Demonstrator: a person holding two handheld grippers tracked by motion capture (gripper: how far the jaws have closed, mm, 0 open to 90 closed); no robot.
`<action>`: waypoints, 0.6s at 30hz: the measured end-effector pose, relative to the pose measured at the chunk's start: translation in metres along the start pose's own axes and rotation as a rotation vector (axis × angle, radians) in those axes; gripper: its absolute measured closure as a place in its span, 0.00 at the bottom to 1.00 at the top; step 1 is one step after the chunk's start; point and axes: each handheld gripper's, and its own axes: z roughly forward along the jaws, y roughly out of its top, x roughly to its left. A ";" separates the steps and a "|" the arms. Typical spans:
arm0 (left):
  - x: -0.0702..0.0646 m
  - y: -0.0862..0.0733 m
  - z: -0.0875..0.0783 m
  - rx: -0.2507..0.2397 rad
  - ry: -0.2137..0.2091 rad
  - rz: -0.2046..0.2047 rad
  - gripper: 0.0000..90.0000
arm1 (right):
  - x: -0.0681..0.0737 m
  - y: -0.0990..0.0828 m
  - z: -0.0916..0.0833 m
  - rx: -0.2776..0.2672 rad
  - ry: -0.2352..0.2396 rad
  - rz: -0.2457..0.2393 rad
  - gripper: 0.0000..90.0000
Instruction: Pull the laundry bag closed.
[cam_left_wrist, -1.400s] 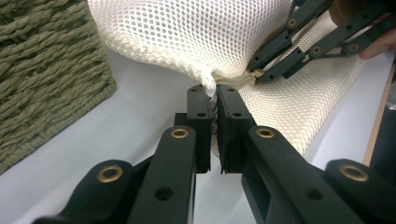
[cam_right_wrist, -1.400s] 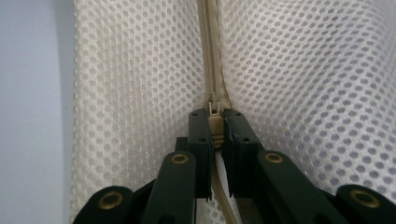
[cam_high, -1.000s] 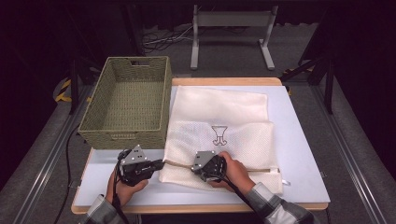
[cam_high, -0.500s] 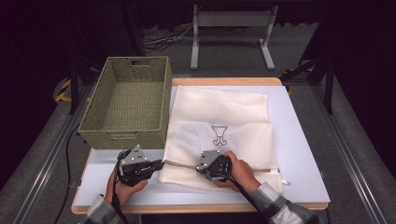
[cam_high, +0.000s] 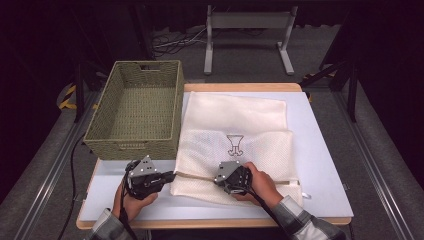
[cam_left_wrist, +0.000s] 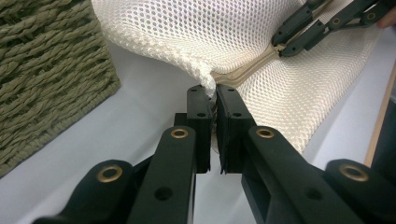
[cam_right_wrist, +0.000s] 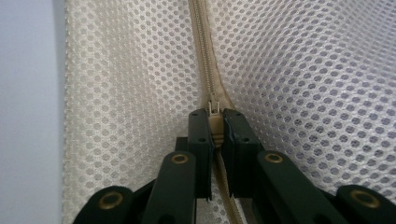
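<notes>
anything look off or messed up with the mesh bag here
Nothing stands out. The mesh bag lies flat beside the basket; the left gripper pinches its corner, lifting it slightly, and the right gripper clamps the zipper pull.

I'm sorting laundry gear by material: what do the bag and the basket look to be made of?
The bag looks like cream synthetic mesh, probably polyester: a regular honeycomb of small holes, matte, with a beige zipper that may be plastic. The basket looks woven from twisted olive-green cord, possibly paper rope or seagrass: ropey strands in rows, dull finish.
</notes>
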 end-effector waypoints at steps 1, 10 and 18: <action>0.000 0.000 0.000 -0.003 0.002 -0.005 0.95 | 0.000 0.000 0.000 0.003 -0.002 0.001 0.92; 0.000 -0.001 0.000 -0.004 0.002 -0.006 0.95 | -0.002 -0.007 -0.006 0.015 -0.006 0.006 0.92; 0.000 -0.001 0.000 0.005 0.004 -0.001 0.95 | -0.005 -0.018 -0.016 0.036 -0.020 0.012 0.92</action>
